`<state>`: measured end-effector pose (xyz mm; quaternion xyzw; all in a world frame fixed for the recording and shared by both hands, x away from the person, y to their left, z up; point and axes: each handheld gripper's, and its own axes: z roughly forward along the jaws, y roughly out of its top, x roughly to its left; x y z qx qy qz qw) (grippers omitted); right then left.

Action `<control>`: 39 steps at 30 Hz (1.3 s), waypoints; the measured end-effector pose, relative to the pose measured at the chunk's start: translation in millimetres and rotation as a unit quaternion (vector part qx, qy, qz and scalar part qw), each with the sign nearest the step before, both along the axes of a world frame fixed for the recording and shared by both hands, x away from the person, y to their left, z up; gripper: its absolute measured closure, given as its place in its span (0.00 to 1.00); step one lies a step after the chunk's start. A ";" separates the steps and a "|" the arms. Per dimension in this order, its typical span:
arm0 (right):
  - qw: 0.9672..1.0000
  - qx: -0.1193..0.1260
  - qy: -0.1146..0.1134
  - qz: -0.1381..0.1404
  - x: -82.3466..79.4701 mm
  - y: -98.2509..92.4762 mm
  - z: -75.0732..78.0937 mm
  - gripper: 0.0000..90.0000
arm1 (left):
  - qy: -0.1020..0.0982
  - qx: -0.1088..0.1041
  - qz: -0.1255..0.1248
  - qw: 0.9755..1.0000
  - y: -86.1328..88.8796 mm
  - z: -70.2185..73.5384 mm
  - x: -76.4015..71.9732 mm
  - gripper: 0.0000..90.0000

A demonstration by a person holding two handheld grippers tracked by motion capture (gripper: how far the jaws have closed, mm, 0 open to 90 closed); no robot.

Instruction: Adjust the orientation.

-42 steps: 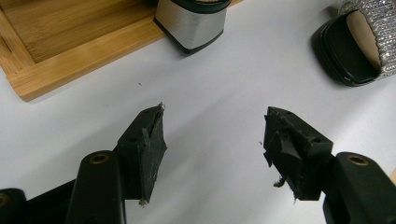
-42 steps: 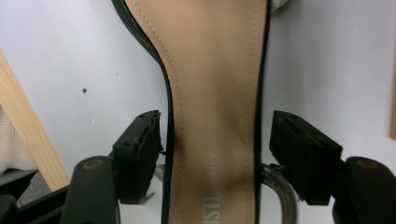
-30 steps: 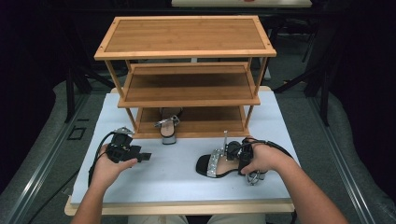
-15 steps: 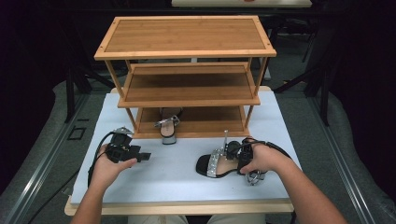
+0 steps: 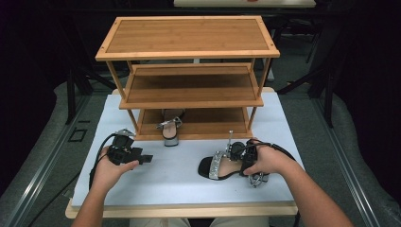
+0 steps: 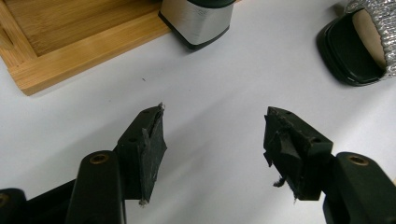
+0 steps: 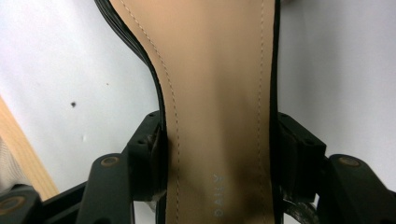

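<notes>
A black sandal (image 5: 218,166) with a silver strap and a tan insole (image 7: 215,93) lies on the white table (image 5: 179,189), toe to the left. My right gripper (image 5: 243,157) is at its heel end. Its jaws have just been closing, and in the right gripper view the pads (image 7: 152,154) press on both sides of the sole. The matching sandal (image 5: 170,128) stands on the bottom shelf of the bamboo rack (image 5: 189,35), its silver heel (image 6: 196,21) sticking out. My left gripper (image 5: 147,159) rests open over bare table (image 6: 215,154), holding nothing.
The three-tier rack takes up the back half of the table; its middle and top shelves are bare. The bottom shelf's front edge (image 6: 70,56) lies just ahead of my left gripper. White surface stretches between the two hands. Dark floor surrounds the table.
</notes>
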<state>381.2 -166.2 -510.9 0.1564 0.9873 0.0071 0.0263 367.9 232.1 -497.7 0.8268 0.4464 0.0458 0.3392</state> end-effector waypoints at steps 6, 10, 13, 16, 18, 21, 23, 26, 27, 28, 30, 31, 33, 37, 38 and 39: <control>1.000 0.011 -0.007 -0.003 -1.3 -0.7 9.4 0.46 | 0.001 -0.001 0.000 1.000 -0.1 -0.2 0.1 0.42; 1.000 0.010 -0.016 -0.001 -1.3 -2.2 13.3 0.46 | 0.002 0.000 0.001 1.000 -0.6 -1.1 0.3 0.42; 1.000 0.018 -0.017 -0.005 -1.3 -3.6 16.0 0.46 | 0.004 0.001 0.000 1.000 -0.7 -1.2 0.4 0.42; 0.999 0.024 -0.022 -0.005 -0.6 -5.2 18.9 0.46 | 0.004 0.000 0.000 1.000 -0.9 -1.5 0.5 0.42; 0.999 0.036 -0.025 -0.008 0.5 -7.0 21.4 0.46 | 0.004 0.000 0.000 1.000 -0.8 -1.5 0.5 0.42; 0.999 0.043 -0.028 -0.015 1.4 -9.2 25.8 0.46 | 0.002 0.001 0.002 1.000 -0.8 -1.5 0.3 0.42; 0.998 0.048 -0.029 -0.017 2.2 -10.4 28.4 0.46 | 0.002 0.001 0.002 1.000 -0.7 -1.5 0.3 0.42; 0.998 0.052 -0.034 -0.030 3.8 -11.7 31.7 0.46 | 0.002 0.001 0.002 1.000 -0.7 -1.5 0.4 0.42; 0.997 0.057 -0.033 -0.034 4.7 -12.0 32.0 0.46 | 0.002 0.001 0.002 1.000 -0.8 -1.5 0.3 0.42; 0.997 0.062 -0.037 -0.040 6.0 -12.2 32.1 0.46 | 0.002 0.001 0.002 1.000 -0.8 -1.5 0.3 0.42; 0.996 0.066 -0.037 -0.053 8.5 -12.6 32.3 0.46 | 0.002 0.001 0.002 1.000 -0.6 -1.5 0.3 0.42; 0.995 0.071 -0.036 -0.058 9.9 -12.7 31.8 0.46 | 0.002 0.000 0.002 1.000 -0.5 -1.5 0.3 0.42; 0.994 0.081 -0.034 -0.069 11.8 -12.2 30.9 0.46 | 0.002 0.000 0.002 1.000 -0.2 -1.7 0.4 0.42; 0.991 0.096 -0.036 -0.091 16.5 -10.1 30.0 0.46 | 0.003 0.000 0.002 1.000 0.8 -2.3 0.8 0.42; 0.989 0.105 -0.037 -0.101 17.7 -8.9 29.2 0.46 | 0.003 0.000 0.004 1.000 0.9 -2.3 0.7 0.42; 0.989 0.100 -0.039 -0.104 18.5 -7.9 29.9 0.46 | 0.004 -0.001 0.003 1.000 1.3 -2.4 0.7 0.42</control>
